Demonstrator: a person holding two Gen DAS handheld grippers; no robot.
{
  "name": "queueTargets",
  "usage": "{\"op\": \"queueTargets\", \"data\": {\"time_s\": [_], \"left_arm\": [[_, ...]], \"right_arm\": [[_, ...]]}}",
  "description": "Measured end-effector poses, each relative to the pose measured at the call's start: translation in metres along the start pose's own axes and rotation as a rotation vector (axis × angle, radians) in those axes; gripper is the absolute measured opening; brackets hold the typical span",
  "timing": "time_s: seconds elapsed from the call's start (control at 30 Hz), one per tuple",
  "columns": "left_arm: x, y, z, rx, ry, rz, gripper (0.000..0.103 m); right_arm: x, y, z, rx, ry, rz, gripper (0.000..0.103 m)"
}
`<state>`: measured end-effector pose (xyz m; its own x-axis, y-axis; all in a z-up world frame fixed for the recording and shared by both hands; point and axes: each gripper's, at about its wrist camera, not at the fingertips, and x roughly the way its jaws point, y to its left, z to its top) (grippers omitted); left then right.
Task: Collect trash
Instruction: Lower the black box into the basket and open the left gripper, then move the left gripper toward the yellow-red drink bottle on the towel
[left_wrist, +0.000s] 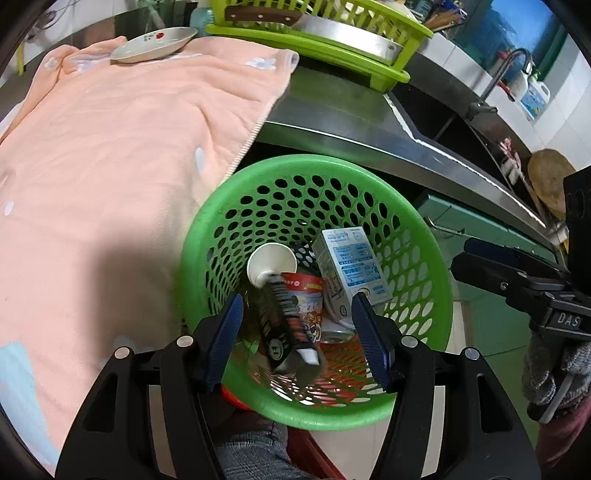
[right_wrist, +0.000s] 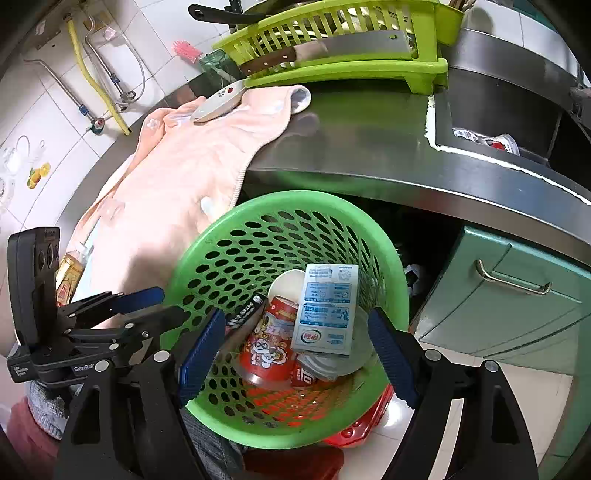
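Observation:
A green perforated trash basket (left_wrist: 424, 280) (right_wrist: 221, 258) stands below the counter's front edge. Inside lie a white-blue milk carton (left_wrist: 351, 262) (right_wrist: 328, 314), a red printed cup (left_wrist: 308, 302) (right_wrist: 273, 339), a white paper cup (left_wrist: 271, 264) and a black tube-like wrapper (left_wrist: 284, 328) (right_wrist: 245, 314), blurred in the left wrist view between the open fingers. My left gripper (left_wrist: 297, 328) is open above the basket, touching nothing. My right gripper (right_wrist: 297, 350) is open and empty over the basket. Each gripper shows in the other's view: the right one (left_wrist: 517, 280), the left one (right_wrist: 122, 314).
A pink towel (left_wrist: 122, 158) (right_wrist: 184, 166) covers the steel counter (right_wrist: 369, 140) and carries a small dish (left_wrist: 155, 44) (right_wrist: 219, 101). A lime dish rack (left_wrist: 325, 33) (right_wrist: 351, 48) with a cleaver stands behind. A sink (right_wrist: 498, 122) lies right. A small yellow bottle (right_wrist: 70, 275) lies at left.

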<state>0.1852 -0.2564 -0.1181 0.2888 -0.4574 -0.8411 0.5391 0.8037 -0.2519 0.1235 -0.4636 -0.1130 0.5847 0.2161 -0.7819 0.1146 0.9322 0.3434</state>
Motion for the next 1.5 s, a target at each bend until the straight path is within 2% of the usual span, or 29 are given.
{"op": "queueTargets", "data": {"time_s": [0.4,0.7,0.9,1.17,1.2,1.23,1.43,1.5], "left_arm": [[-0.06,0.034,-0.023,-0.04,-0.088,0.037,0.061],[-0.119,0.081,-0.049,-0.088,-0.167,0.112,0.061],[-0.16,0.127,-0.064,-0.15,-0.215,0.189,0.061],[-0.213,0.2,-0.075,-0.203,-0.255,0.355,0.061],[-0.217,0.207,-0.076,-0.208,-0.257,0.368,0.062],[-0.223,0.218,-0.076,-0.214,-0.257,0.392,0.067],[-0.233,0.261,-0.076,-0.208,-0.231,0.471,0.069],[-0.232,0.27,-0.076,-0.206,-0.222,0.465,0.07]], "right_arm": [[-0.006,0.046,0.005,-0.076,-0.011,0.029,0.078],[0.008,0.109,0.017,-0.168,0.018,0.089,0.078],[0.026,0.16,0.026,-0.241,0.04,0.129,0.078],[0.053,0.238,0.04,-0.357,0.066,0.182,0.078],[0.057,0.249,0.043,-0.377,0.067,0.186,0.078],[0.062,0.259,0.045,-0.396,0.068,0.188,0.078],[0.095,0.307,0.065,-0.459,0.072,0.191,0.078],[0.11,0.321,0.071,-0.483,0.086,0.197,0.078]]}}
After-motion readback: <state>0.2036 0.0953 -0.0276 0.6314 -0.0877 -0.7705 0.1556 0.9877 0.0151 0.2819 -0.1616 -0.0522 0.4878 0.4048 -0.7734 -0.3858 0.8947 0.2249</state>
